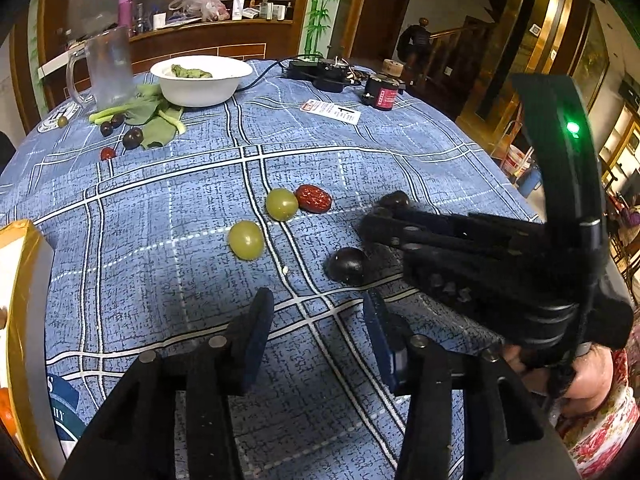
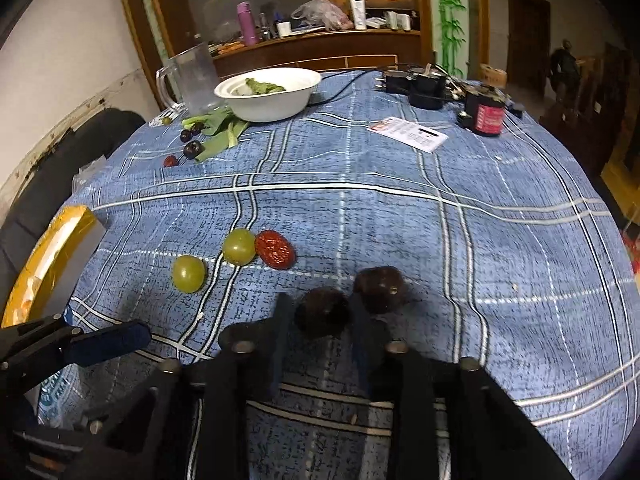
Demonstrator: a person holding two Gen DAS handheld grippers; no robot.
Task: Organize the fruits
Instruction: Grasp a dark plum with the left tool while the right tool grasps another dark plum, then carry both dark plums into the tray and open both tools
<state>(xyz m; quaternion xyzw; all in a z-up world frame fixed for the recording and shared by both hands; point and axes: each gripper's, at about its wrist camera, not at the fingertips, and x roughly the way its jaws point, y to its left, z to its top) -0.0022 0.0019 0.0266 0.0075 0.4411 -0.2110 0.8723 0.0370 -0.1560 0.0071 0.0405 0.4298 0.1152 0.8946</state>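
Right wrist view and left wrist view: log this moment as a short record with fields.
surface: table under a blue plaid cloth
right gripper: shut on a dark grape
left gripper: open, nothing between its fingers
loose fruit nearby: second dark grape, two green grapes, red date
far side: white bowl, glass mug, more small fruit on green leaves
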